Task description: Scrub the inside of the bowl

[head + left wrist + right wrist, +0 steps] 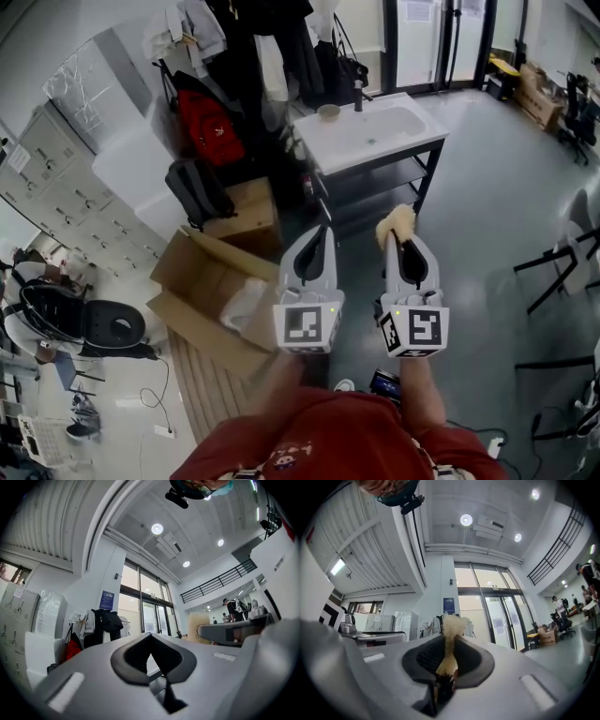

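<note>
Sponge (pixel 397 223) clamped in right hand-held gripper (pixel 403 240) | left hand-held gripper (pixel 321 234) closed, empty | cardboard box (pixel 202 281) left, table (pixel 337 145) ahead

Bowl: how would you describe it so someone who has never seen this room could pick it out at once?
Look for the white table with dark legs in front of the glass doors. Near its far left corner sits the bowl, beside a slim dark upright object. The bowl is the low, round, tan thing there.
</note>
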`<state>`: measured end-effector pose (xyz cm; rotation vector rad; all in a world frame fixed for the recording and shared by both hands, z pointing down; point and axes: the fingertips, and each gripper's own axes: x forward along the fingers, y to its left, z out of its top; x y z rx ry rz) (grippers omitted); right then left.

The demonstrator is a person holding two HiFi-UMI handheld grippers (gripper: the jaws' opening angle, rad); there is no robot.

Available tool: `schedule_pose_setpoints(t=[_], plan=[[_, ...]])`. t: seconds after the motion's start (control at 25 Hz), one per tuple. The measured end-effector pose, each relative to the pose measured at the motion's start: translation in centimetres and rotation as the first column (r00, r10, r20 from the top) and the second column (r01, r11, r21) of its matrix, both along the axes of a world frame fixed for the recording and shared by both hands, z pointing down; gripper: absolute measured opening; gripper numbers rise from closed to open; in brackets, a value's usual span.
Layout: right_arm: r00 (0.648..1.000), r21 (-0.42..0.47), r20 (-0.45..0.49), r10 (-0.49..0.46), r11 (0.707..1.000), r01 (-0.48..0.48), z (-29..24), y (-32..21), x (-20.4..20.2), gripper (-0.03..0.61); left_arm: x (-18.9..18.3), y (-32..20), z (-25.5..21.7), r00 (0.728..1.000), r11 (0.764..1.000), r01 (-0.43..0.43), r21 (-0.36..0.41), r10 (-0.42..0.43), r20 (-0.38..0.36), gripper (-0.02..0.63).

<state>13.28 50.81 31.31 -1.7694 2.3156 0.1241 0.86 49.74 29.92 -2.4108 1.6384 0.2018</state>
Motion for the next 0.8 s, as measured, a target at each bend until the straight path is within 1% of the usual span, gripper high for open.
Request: schedule_pose_setpoints(t=[0.28,0.36,0.52,0.8], plan=[[1.000,-0.003,-0.001,-0.010,1.000,0.010,0.4,-2.5,-1.2,0.051,-1.0,-2.3,0.3,1.000,1.000,0.001,0.010,-0.002,0.003,0.006],[1.000,-0.008,-0.005,-0.014,1.000,0.014,0.8,-3.6,-1.8,0.051,-1.4,-3.5,0.9,1.000,1.000,0.001,0.001,-0.001,-0.002,0.006],[1.000,-0.017,-0.015,-0.019,1.000,0.019,1.6,-6.3,-3.0,0.051,-2.6,-6.3,1.9,1.000,1.000,0.001,-0.015,-0.002,-0.025,0.006],[0.999,-0.023,-0.026,-0.020,1.000,0.020,1.4,-12.9,-5.3,0.051,-4.6,-12.7,1.8,0.999,1.000,-0.007,-0.015,0.007,-0.033,0.008]])
